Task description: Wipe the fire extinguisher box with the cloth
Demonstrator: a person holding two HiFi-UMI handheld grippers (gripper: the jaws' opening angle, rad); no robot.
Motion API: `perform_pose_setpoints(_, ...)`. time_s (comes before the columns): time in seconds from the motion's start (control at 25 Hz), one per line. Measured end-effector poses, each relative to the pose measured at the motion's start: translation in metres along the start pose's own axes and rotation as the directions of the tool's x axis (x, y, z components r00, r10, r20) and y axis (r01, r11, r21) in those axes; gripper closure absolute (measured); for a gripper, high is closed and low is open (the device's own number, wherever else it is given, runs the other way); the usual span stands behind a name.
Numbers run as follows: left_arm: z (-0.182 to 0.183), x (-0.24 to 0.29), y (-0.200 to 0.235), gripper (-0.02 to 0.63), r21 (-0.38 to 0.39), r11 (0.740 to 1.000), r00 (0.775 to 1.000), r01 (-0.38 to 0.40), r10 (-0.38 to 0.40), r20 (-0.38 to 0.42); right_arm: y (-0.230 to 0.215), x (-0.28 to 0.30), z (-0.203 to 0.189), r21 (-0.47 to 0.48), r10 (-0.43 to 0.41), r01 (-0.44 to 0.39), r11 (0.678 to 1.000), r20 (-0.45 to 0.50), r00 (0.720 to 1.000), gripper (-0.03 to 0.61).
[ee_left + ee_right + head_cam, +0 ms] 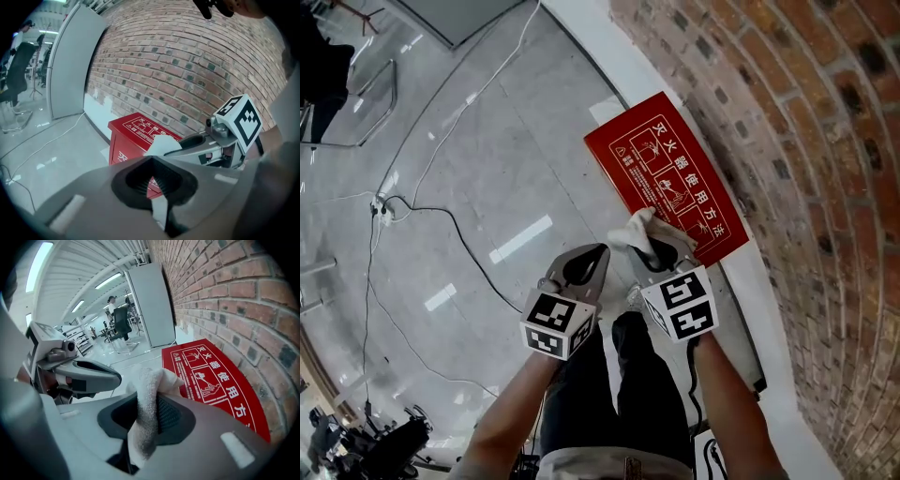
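Head view: right tongs [661, 251] grip white cloth [636, 228] over near end of red fire extinguisher box [666, 173], which stands on floor [506, 169] against brick wall [825, 187]. Left gripper view: left tongs [152, 160] closed, empty, short of box. Right gripper view: cloth bunched between pads.

Your head camera looks steeply down on the fire extinguisher box [667, 176] from above its near end. Left tongs [586, 267] camera views the box's front and lid from the floor side, close. Right tongs [661, 246] camera sits closer, skimming the lid. All three share that lid.
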State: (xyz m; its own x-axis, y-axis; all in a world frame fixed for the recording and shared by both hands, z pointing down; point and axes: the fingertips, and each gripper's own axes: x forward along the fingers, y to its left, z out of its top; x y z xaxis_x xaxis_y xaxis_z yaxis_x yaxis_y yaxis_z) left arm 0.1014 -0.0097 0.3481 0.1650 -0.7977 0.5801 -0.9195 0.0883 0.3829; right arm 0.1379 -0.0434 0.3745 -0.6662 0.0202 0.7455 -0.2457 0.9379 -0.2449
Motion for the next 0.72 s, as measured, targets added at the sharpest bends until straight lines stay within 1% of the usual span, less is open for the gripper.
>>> perform_pose_setpoints(0.12,0.007,0.001,0.015,0.614,-0.007,1.0,1.0,0.004,-0.004,-0.003,-0.002,0.015,0.017,0.001,-0.005,0.005,1.0,0.005,1.0,0.462)
perform_pose_setpoints(0.24,0.016,0.011,0.027,0.614,0.005,1.0,1.0,0.028,-0.028,-0.011,-0.015,0.034,0.028,0.001,-0.026,0.026,1.0,-0.008,1.0,0.462)
perform_pose_setpoints(0.32,0.019,0.018,0.036,0.614,0.007,0.999,0.999,0.04,-0.04,-0.031,-0.026,0.044,0.037,-0.004,-0.049,0.049,0.999,-0.012,0.999,0.46)
perform_pose_setpoints(0.48,0.025,0.029,0.044,0.614,0.011,0.997,0.994,0.078,-0.077,-0.076,-0.057,0.048,0.053,0.019,-0.118,0.118,0.993,0.003,0.993,0.46)
perform_pose_setpoints(0.6,0.031,0.034,0.043,0.614,0.04,0.991,0.988,0.126,-0.122,-0.09,-0.085,0.041,0.059,0.042,-0.182,0.182,0.982,0.009,0.983,0.46)
perform_pose_setpoints(0.72,0.037,0.037,0.044,0.614,0.064,0.986,0.984,0.155,-0.149,-0.095,-0.117,0.03,0.062,0.065,-0.247,0.246,0.967,0.014,0.969,0.46)
